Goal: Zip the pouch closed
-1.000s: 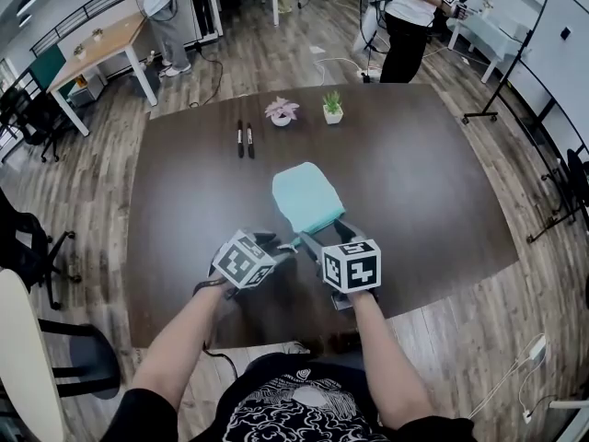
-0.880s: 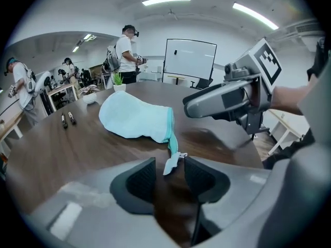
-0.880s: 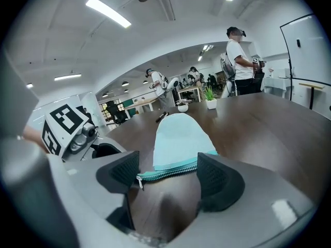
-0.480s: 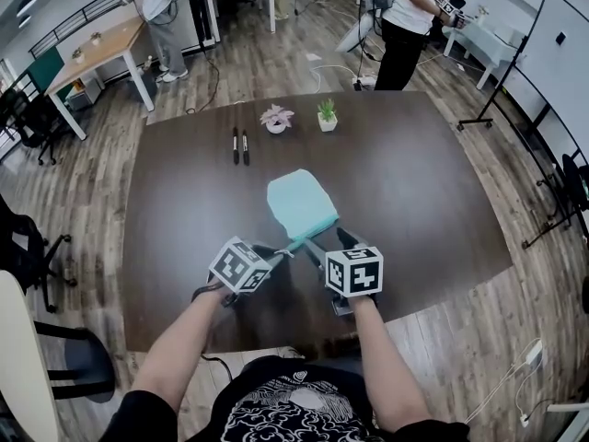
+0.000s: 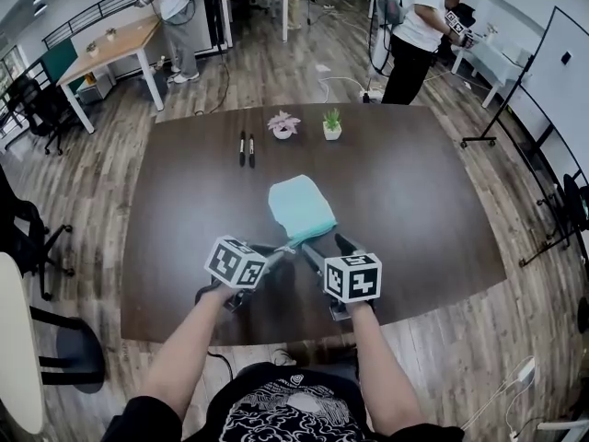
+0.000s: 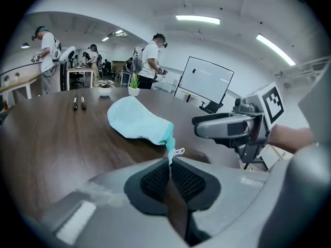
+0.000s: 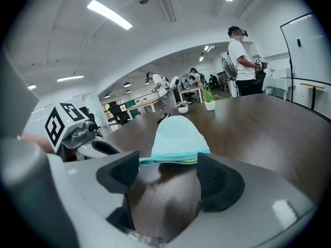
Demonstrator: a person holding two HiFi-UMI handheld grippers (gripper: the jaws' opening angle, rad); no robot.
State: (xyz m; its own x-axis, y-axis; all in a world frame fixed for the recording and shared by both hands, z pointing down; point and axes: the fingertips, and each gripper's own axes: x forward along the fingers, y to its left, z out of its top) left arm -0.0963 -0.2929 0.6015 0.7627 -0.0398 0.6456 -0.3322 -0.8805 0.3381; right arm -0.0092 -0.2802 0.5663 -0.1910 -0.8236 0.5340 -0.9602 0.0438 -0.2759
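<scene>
A light teal pouch (image 5: 299, 207) lies on the dark brown table (image 5: 414, 191), its zipper edge toward me. My left gripper (image 5: 293, 247) is shut on the pouch's near left corner. In the left gripper view the pads pinch the teal zip end (image 6: 169, 151) beside a small white pull tab (image 6: 179, 151), and that corner is raised off the table. My right gripper (image 5: 329, 245) is open just to the right. In the right gripper view the pouch's zipper edge (image 7: 168, 160) spans the gap between the right gripper's (image 7: 169, 172) two spread pads without being pressed.
Two markers (image 5: 247, 148) lie at the table's far left. A pink-flowered pot (image 5: 282, 123) and a green plant pot (image 5: 332, 124) stand at the far edge. People stand beyond the table, and a whiteboard (image 5: 566, 53) stands to the right.
The left gripper's jaws have closed on the pouch's near corner, and it has rolled and lifted a little, raising that corner. The right gripper has stayed put.
</scene>
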